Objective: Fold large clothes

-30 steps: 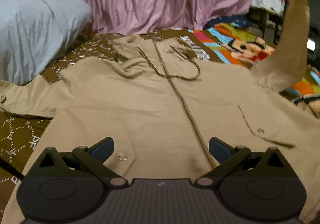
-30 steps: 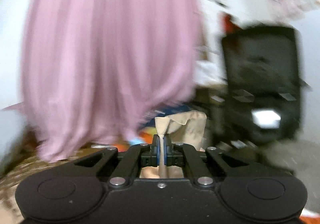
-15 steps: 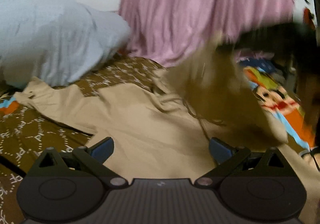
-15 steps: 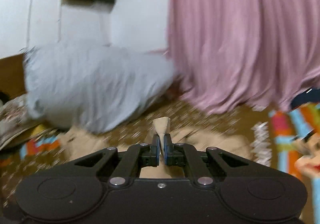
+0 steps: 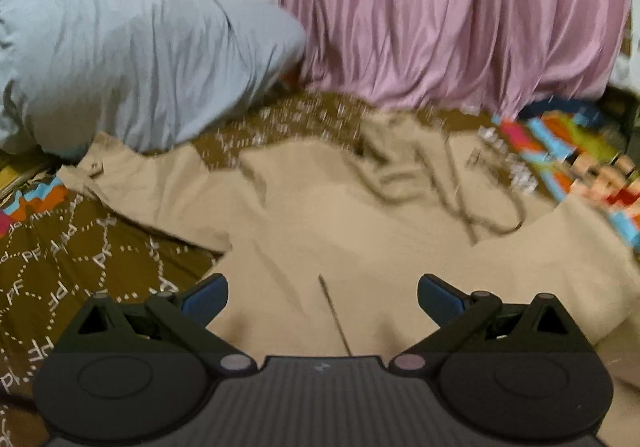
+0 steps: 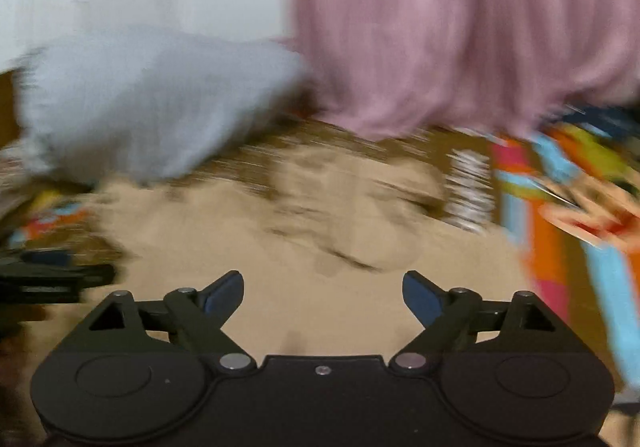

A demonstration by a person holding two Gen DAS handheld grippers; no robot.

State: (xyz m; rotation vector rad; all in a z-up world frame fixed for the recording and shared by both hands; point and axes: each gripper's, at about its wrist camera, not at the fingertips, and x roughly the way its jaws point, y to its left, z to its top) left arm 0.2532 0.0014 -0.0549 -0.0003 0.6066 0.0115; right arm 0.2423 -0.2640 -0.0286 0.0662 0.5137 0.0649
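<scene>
Both of my grippers stand with jaws wide apart and nothing between them: the left gripper (image 5: 322, 293) and the right gripper (image 6: 323, 289), whose jaws have just been opening. Below them the tan jacket (image 5: 360, 231) lies spread on the bed (image 5: 60, 267), its left sleeve (image 5: 152, 191) stretched toward the grey pillow (image 5: 132, 59); a pink curtain (image 5: 460, 15) hangs far behind.

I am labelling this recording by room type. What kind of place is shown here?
Most likely a bedroom at home. A tan jacket lies spread on a bed with a brown patterned sheet, a large grey pillow sits at its far end, and a pink curtain hangs behind.
</scene>
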